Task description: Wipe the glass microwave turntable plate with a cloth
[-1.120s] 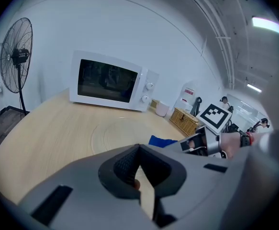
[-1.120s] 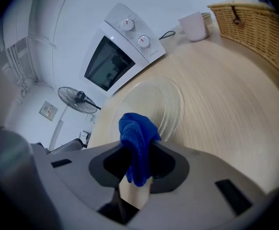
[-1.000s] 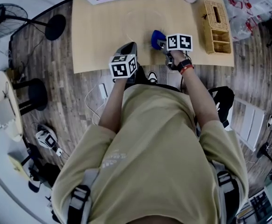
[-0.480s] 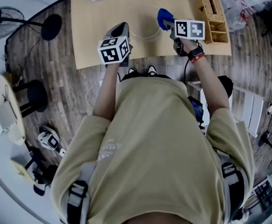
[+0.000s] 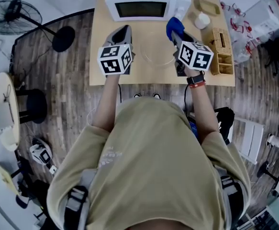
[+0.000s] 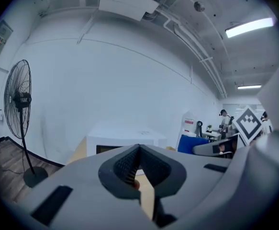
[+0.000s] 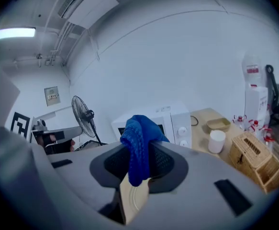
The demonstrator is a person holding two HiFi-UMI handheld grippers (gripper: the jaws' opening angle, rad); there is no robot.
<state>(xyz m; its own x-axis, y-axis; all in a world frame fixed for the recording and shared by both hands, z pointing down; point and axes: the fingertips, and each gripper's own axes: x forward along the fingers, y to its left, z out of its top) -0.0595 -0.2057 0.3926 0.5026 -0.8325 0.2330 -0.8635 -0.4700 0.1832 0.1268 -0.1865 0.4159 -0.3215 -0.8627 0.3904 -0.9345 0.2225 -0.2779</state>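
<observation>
– On the table at your 12 o'clock, what does the figure show, left to right?

– (a) Your left gripper [image 5: 124,30], at 9 o'clock from the glass turntable plate [image 5: 154,52]. Its jaws are pressed together with nothing between them. (b) The plate itself, lying flat on the bare wood, with the microwave [image 5: 148,4] at its 12 o'clock. (c) Your right gripper [image 5: 176,33], at 2 o'clock from the plate. Its jaws are clamped on a bunched blue cloth [image 5: 172,25] that hangs from the tips. (d) A white cup [image 5: 202,19] and a wicker box [image 5: 220,44], further toward 3 o'clock.

– Is the cloth on the glass?

– It appears not. Both gripper views look level across the room rather than down, so you seem to hold both tools above the table. In the right gripper view only a sliver of plate rim shows below the cloth, apart from the fabric.

– How far along is the task?

– The cloth is gripped, and the plate is out of the microwave and within reach. Whether any glass has been wiped cannot be told. What is left, by this reading, is to lower the cloth onto the plate and sweep it across.
</observation>
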